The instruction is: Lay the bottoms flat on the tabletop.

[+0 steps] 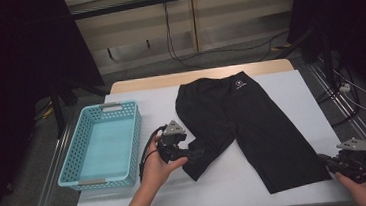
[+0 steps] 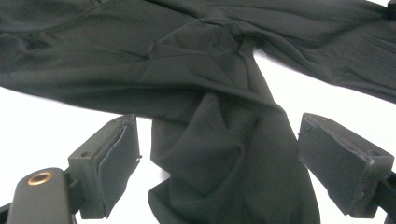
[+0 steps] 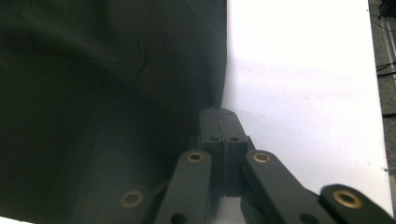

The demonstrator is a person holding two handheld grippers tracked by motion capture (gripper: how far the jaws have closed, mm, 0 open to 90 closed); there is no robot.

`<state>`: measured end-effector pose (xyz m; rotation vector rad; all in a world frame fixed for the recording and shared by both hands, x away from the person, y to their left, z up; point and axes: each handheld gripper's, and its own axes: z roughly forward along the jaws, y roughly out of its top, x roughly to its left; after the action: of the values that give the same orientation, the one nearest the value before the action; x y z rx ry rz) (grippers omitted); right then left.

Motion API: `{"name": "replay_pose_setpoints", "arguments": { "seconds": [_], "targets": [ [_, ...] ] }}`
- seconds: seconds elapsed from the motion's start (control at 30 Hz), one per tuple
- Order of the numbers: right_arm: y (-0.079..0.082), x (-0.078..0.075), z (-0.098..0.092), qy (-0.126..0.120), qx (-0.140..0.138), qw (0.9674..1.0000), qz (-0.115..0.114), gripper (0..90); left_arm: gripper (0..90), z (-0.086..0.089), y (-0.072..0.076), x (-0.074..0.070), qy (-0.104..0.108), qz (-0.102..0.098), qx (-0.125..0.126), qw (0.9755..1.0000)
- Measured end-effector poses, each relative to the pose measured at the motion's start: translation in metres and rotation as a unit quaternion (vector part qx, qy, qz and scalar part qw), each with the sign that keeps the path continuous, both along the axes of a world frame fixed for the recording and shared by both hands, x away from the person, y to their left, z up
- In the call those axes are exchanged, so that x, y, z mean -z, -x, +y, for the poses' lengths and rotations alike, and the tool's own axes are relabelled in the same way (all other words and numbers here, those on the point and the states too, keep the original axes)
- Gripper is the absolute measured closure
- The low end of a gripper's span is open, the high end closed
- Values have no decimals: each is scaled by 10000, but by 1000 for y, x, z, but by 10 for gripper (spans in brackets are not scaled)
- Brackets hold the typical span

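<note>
Black shorts lie flat on the white table cover, waistband toward the far side. The leg nearer the basket is bunched and folded up. My left gripper sits at that bunched leg. In the left gripper view the crumpled fabric lies between my wide-apart jaws, and the pads do not press on it. My right gripper is at the hem corner of the other leg. In the right gripper view its jaws are closed together on the edge of the dark cloth.
A light blue perforated basket stands at the left of the table and holds nothing. Bare white cover lies in front of the shorts. Beyond the far table edge are cables and dark stands on the floor.
</note>
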<state>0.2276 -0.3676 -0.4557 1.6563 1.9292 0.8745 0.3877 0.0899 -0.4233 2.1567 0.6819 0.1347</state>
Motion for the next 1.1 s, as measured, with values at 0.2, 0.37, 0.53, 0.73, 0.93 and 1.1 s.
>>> {"name": "replay_pose_setpoints", "arguments": {
  "seconds": [0.2, 0.37, 0.53, 0.73, 0.93, 1.1],
  "targets": [
    [0, 0, 0, 33, -14, 10000, -1, 900, 148, 3, -2, 1, -8, 6, -47, 10000],
    [3, -1, -3, 8, -16, 10000, -17, 900, 148, 2, -1, 2, -4, 42, -42, 10000],
    [6, -2, -6, 6, -3, 10000, -39, 900, 147, 0, 2, 4, 13, 50, -28, 10000],
    [6, -1, -7, 1, 12, 10000, -53, 900, 149, 2, 0, 7, -19, 93, -82, 9999],
    [7, -3, -4, 91, -6, 9999, -107, 900, 168, 3, 0, 6, 12, 51, -76, 10000],
    [7, -4, -5, 87, 26, 9998, -155, 900, 185, 2, 0, 6, 55, 84, -21, 9999]
  ]
}}
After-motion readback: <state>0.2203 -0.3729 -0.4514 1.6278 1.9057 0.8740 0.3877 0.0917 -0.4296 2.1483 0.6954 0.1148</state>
